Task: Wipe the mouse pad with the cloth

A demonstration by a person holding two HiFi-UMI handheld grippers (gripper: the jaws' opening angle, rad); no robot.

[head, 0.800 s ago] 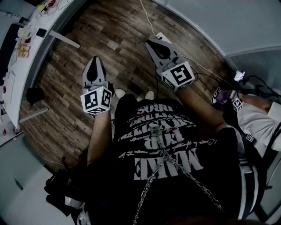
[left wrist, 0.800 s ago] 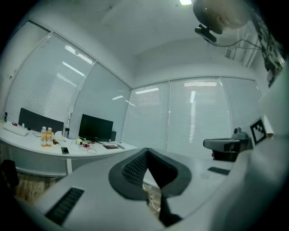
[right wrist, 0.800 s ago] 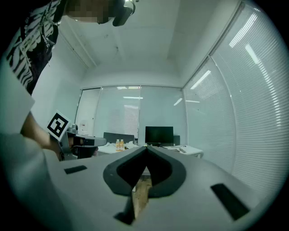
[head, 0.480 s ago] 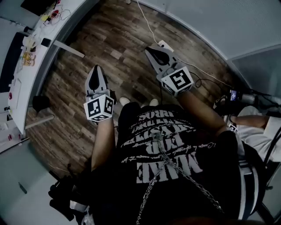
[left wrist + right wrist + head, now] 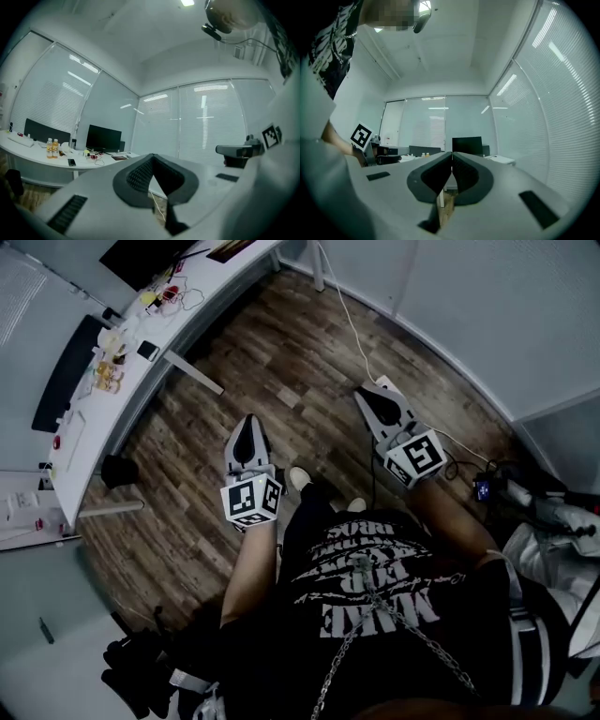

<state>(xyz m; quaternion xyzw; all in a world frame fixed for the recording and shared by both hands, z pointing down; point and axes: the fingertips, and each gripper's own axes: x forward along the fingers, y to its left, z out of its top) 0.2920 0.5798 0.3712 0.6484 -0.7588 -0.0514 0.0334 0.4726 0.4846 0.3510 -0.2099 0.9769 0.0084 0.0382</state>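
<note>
Head view: your left gripper (image 5: pixel 248 427), right gripper (image 5: pixel 367 399) fingers clenched, empty; bench (image 5: pixel 80 442) clutter (image 5: pixel 108 367) beyond fingers unreadably small.

Below the left gripper (image 5: pixel 249 423) and the right gripper (image 5: pixel 362 393), dark wood-plank floor (image 5: pixel 272 343), crossed by a white cable (image 5: pixel 348 310) just beyond the right one. Left of and ahead of the left gripper, a long curved white desk (image 5: pixel 82 454) with a black monitor (image 5: pixel 103 138) and two bottles (image 5: pixel 52 147). Farther ahead, glass walls with closed blinds (image 5: pixel 206 122). Overhead, pale ceiling with bright lights (image 5: pixel 187 3).
</note>
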